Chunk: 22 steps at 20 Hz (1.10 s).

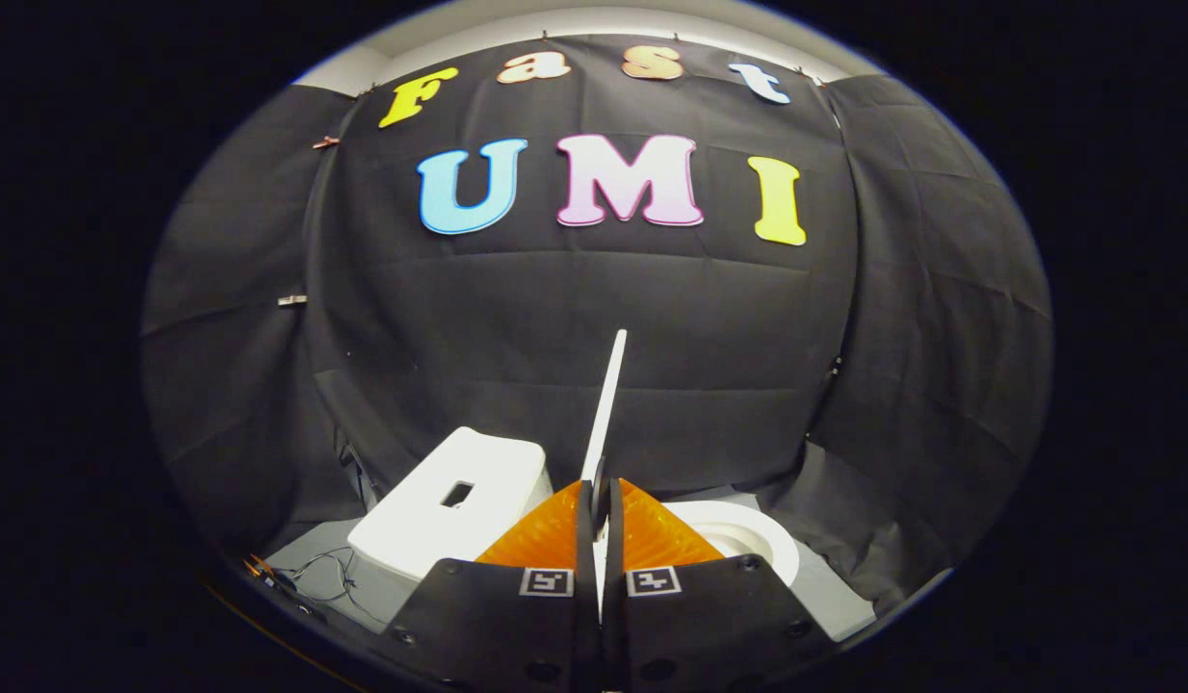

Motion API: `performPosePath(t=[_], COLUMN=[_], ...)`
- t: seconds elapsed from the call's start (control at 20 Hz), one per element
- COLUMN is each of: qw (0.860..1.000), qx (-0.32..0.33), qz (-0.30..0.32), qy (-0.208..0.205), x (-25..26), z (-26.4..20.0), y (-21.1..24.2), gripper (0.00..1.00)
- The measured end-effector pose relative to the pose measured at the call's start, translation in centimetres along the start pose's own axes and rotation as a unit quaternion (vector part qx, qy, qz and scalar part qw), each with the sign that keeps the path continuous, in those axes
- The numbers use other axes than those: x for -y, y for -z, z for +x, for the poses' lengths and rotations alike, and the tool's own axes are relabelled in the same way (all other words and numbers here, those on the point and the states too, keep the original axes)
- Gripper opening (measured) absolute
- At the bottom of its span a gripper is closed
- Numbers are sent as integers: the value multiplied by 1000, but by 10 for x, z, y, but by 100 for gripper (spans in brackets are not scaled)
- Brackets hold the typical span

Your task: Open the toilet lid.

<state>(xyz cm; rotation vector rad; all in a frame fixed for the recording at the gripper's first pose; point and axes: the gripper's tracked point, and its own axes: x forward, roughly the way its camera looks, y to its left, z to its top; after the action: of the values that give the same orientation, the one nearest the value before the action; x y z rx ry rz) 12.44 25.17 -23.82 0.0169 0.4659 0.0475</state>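
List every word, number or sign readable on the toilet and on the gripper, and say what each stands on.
Lid, standing upright and pinched by both fingers of the gripper: no text.
Tank: no text.
Bowl: no text.
Two square markers on the gripper behind the fingers: black-and-white patterns, not words or numbers.
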Motion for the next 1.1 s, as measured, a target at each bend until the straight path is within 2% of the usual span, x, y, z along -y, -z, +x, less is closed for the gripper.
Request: performPosePath(t=[0.7, 0.95, 1.1], qw=[996, 993, 993], qx=[-2, 1, -1], qz=[-62, -94, -89], qy=[-64, -70, -77], x=[-102, -126, -131], z=[7, 9, 7], y=[-2, 1, 0], gripper=[6, 6, 6])
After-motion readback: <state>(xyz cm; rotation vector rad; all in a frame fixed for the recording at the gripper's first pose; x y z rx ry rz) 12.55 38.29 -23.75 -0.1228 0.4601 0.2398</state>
